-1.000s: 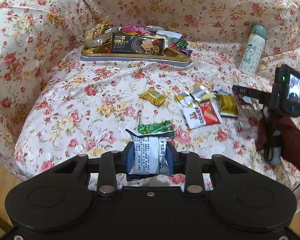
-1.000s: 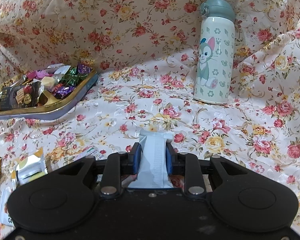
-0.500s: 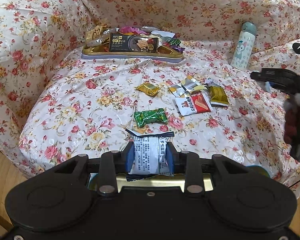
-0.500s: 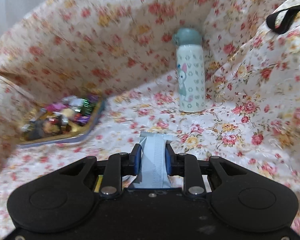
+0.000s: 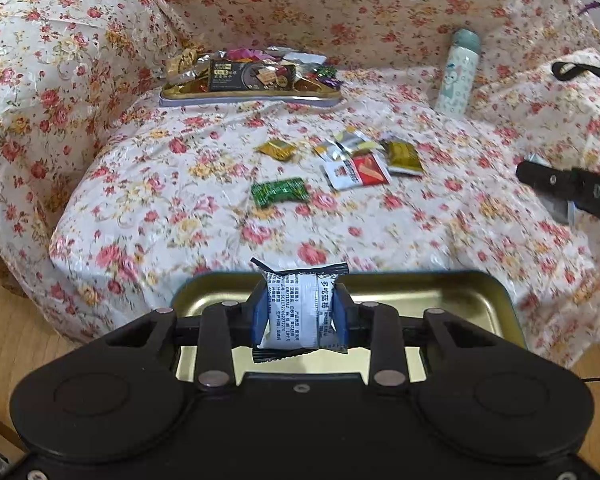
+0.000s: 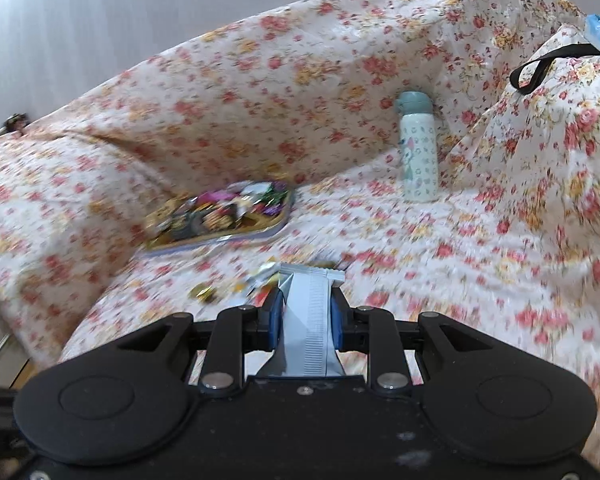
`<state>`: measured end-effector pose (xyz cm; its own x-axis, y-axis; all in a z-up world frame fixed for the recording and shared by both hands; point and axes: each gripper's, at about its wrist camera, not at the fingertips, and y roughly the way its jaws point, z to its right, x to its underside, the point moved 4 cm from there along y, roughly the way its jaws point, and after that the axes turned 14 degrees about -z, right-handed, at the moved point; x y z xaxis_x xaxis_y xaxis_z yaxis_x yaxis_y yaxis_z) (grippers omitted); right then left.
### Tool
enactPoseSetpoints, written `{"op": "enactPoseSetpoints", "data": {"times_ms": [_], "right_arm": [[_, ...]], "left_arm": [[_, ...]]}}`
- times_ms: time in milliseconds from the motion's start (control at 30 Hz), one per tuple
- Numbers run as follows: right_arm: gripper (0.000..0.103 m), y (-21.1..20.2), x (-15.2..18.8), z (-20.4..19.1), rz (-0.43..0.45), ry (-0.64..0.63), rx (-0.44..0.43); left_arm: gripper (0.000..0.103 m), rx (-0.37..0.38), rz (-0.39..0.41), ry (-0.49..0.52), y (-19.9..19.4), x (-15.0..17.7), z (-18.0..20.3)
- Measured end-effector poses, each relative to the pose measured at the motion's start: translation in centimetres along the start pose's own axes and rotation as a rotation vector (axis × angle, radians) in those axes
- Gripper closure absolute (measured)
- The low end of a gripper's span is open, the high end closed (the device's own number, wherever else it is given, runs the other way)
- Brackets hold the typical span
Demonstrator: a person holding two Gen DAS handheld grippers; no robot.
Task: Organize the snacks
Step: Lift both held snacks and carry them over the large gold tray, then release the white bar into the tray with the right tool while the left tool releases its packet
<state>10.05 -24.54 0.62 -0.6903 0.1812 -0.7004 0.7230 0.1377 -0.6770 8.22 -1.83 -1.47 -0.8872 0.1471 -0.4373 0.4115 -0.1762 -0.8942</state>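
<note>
My left gripper [image 5: 300, 314] is shut on a white and black snack packet [image 5: 300, 304], held over an empty gold tin tray [image 5: 460, 296] at the sofa's front edge. My right gripper [image 6: 305, 316] is shut on a pale grey-blue snack packet [image 6: 310, 312], held above the sofa seat; it shows at the right edge of the left wrist view [image 5: 572, 190]. Loose snacks lie mid-seat: a green one [image 5: 280, 192], a gold one [image 5: 277, 149], a red and white one [image 5: 356, 170]. A full snack tray [image 5: 252, 80] sits at the back.
A pale green cartoon bottle [image 5: 458, 72] stands upright at the back right of the floral-covered sofa [image 5: 140, 184], and shows in the right wrist view [image 6: 418, 148]. A black strap [image 6: 540, 66] lies on the right armrest. Wooden floor [image 5: 12, 344] is below the seat edge.
Both grippers have pulled back and risen from the seat, each still holding its packet. The empty gold tray has come into view under my left gripper.
</note>
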Motion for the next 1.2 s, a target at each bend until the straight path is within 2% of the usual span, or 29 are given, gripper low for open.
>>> {"op": "enactPoseSetpoints", "data": {"times_ms": [233,433,600,767,1200], "right_arm": [[0.077,-3.4,4.9,-2.1,-0.043,-0.026,0.009],[0.077,-5.0,7.4,-3.0,-0.079,-0.025,0.0],[0.077,-4.5,8.6,-3.7,-0.126,-0.045,0.016],[0.077,-3.8,9.5,-3.8,-0.173,-0.047,0.036],[0.077,-2.1,10.7,-3.1,-0.262,-0.055,0.084]], "left_arm": [[0.062,0.0,-0.014,0.032,-1.0,2.6,1.2],[0.062,0.013,-0.039,0.035,-0.8,4.3,1.7],[0.062,0.024,-0.108,0.058,0.8,5.4,2.1],[0.062,0.058,-0.161,0.038,1.8,5.8,1.8],[0.061,0.047,-0.203,0.074,2.7,6.2,2.1]]}}
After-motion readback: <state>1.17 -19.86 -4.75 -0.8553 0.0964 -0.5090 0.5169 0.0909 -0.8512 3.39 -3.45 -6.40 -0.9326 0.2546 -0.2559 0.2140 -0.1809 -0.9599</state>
